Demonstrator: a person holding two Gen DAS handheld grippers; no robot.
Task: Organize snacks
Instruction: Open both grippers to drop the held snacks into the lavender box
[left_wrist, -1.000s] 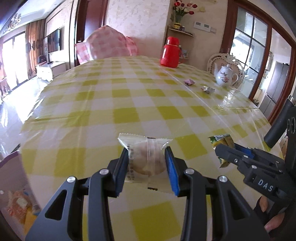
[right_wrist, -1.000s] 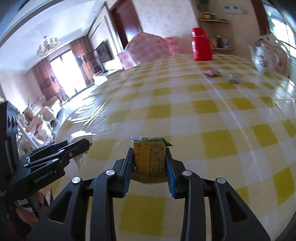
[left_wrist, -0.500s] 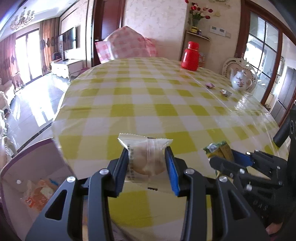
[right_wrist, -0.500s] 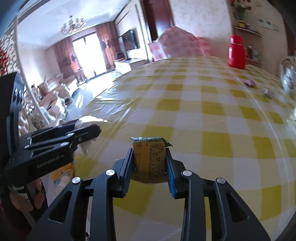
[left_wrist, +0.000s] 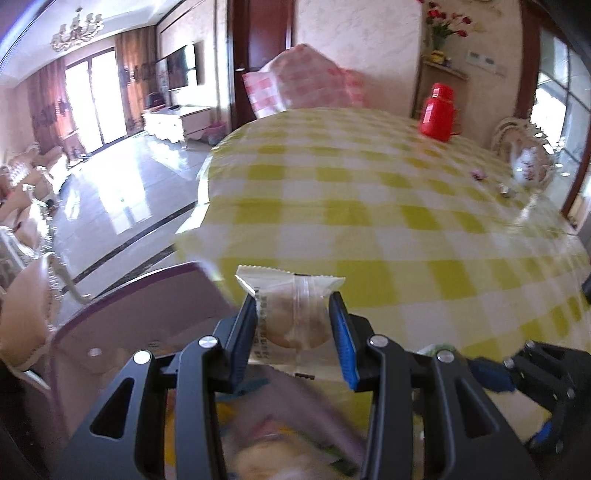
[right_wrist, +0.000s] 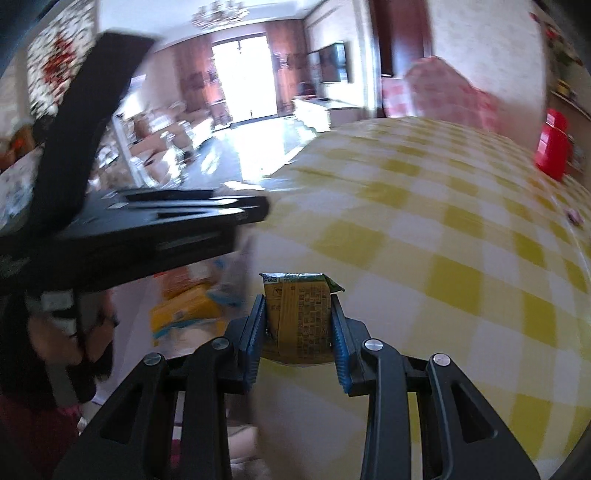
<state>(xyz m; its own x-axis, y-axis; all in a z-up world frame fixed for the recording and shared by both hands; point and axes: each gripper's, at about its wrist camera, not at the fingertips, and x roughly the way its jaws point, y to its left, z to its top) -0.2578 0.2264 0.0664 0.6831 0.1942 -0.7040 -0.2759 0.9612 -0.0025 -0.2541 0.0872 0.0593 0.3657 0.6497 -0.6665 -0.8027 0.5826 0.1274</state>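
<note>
Clear-wrapped pastry (left_wrist: 295, 314) and green snack pack (right_wrist: 299, 317) mid-carry

Left claw (left_wrist: 293, 332) and right claw (right_wrist: 297, 332) both clamped tight; purple bin (left_wrist: 122, 317) sits below-left of them, probably drop next.

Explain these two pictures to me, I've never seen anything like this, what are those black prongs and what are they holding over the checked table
There is no robot here. A person holds a two-finger clamp tool in each hand, and a wide-angle camera on each tool looks forward along its black fingers, so each picture is one tool's own view.

In the left tool's view, the left gripper is shut on a clear-wrapped round pastry, above a purple-rimmed bin beside the table.

In the right tool's view, the right gripper is shut on a green-and-yellow snack packet.

On the yellow checked tablecloth stand a red flask and a white teapot, with two small wrapped sweets nearby.
</note>
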